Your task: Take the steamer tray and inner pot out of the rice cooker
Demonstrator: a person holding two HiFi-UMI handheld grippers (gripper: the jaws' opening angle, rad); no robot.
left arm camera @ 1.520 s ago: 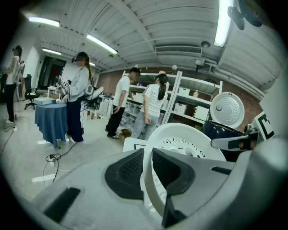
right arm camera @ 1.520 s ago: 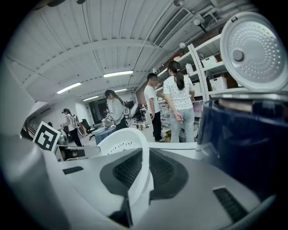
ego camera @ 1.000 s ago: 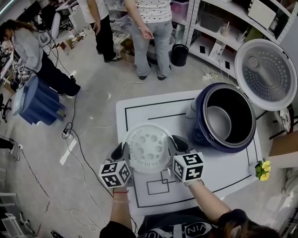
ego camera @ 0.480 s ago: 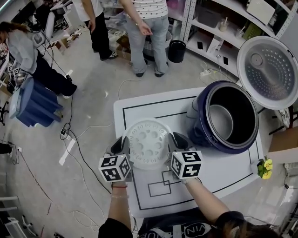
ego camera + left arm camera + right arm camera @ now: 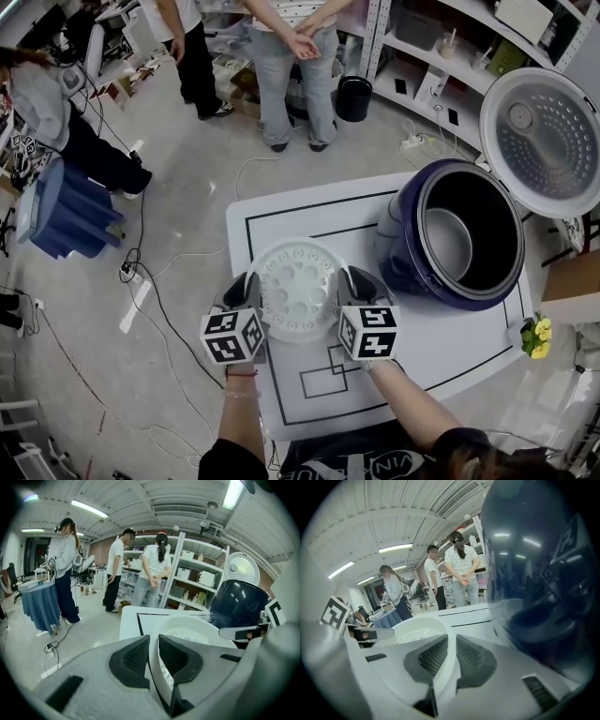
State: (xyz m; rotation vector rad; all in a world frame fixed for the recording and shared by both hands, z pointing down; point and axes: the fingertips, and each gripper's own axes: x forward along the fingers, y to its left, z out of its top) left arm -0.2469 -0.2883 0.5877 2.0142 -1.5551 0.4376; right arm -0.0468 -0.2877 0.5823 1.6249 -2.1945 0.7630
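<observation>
Grey workshop floor surrounds your white table [image 5: 459,342], with a blue-draped stand [image 5: 66,211] at the far left and people standing beyond the far edge. Your left gripper [image 5: 153,641] is closed narrow on the left rim of the white steamer tray [image 5: 298,289], with the thin rim wall pressed between both dark pads. The perforated tray sits level between your two hands, over the table's near-left part and clear of the cooker; whether it touches the surface cannot be told. Your right gripper [image 5: 451,644] clamps the opposite rim just as narrowly, pads on either side of the wall. Just right of that hand stands the dark blue rice cooker [image 5: 408,267], with the metal inner pot [image 5: 448,246] seated inside. Its round lid [image 5: 548,131] is swung open toward the far right. Yellow flowers [image 5: 534,337] sit at the table's right edge.
</observation>
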